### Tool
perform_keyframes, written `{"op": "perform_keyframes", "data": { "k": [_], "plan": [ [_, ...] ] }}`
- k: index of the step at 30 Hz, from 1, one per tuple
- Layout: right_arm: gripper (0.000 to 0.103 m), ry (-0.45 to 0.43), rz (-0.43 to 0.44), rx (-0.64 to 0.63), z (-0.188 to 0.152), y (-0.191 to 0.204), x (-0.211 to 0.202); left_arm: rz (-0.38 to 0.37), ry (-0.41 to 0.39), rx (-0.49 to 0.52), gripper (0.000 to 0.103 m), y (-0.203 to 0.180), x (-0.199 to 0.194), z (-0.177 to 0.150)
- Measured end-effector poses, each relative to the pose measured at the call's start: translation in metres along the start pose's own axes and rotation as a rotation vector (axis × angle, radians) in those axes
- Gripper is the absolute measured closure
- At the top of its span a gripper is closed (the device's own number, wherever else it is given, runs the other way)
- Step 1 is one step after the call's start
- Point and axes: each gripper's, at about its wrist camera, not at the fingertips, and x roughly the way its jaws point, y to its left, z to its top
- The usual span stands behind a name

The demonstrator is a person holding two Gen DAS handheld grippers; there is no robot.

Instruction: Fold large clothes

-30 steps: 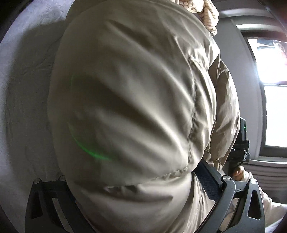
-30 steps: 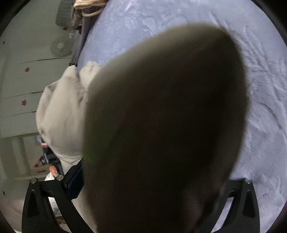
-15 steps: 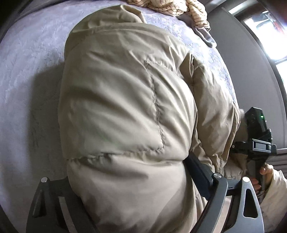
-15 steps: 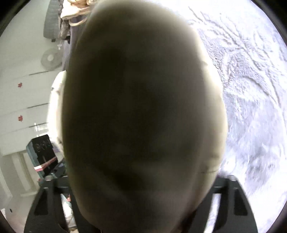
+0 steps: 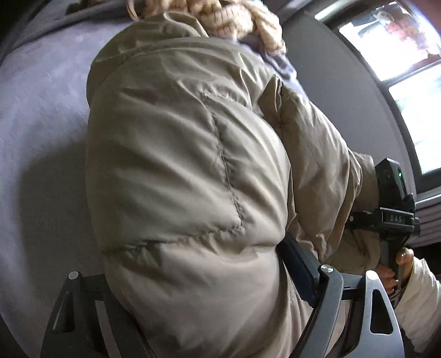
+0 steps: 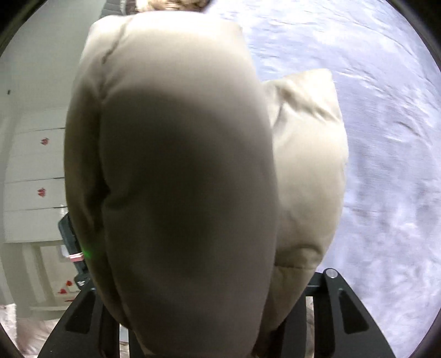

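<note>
A puffy beige quilted jacket (image 5: 179, 170) bulges up between the jaws of my left gripper (image 5: 193, 264), which are closing, and the blue right pad (image 5: 297, 261) presses into its side. The left finger is partly buried under the fabric. In the right wrist view the same jacket (image 6: 187, 179) fills the gap of my right gripper (image 6: 209, 281); its jaws are closing too and squeeze the padding. A loose fold (image 6: 308, 165) hangs to the right. The right gripper's body (image 5: 391, 214) and the hand (image 5: 399, 264) holding it show at the jacket's far end.
A pale lavender textured bedspread (image 5: 41, 137) lies under the jacket and spreads wide on the right (image 6: 386, 165). A cream knitted garment (image 5: 234, 16) lies at the far edge. A bright window (image 5: 413, 96) stands at the right, white cupboards (image 6: 33, 165) at the left.
Both grippers have narrowed on the jacket and risen with it. More bedspread shows around the bundle, and a fold now hangs free in the right wrist view.
</note>
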Motion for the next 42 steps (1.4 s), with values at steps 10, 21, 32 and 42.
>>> {"op": "perform_keyframes", "data": {
  "k": [10, 21, 32, 42],
  "plan": [
    [0.057, 0.035, 0.090, -0.109, 0.076, 0.101, 0.089, 0.123, -0.171, -0.036, 0.018, 0.084, -0.073, 0.066],
    [0.051, 0.087, -0.015, -0.101, 0.154, 0.103, 0.201, 0.337, -0.148, -0.163, 0.008, 0.194, -0.028, 0.111],
    [0.043, -0.061, -0.280, -0.196, 0.135, 0.120, 0.152, 0.374, -0.169, -0.151, 0.007, 0.179, -0.022, 0.105],
    [0.076, -0.304, -0.366, -0.417, 0.114, 0.197, 0.094, 0.511, -0.291, -0.144, 0.013, 0.161, -0.054, 0.102]
  ]
}}
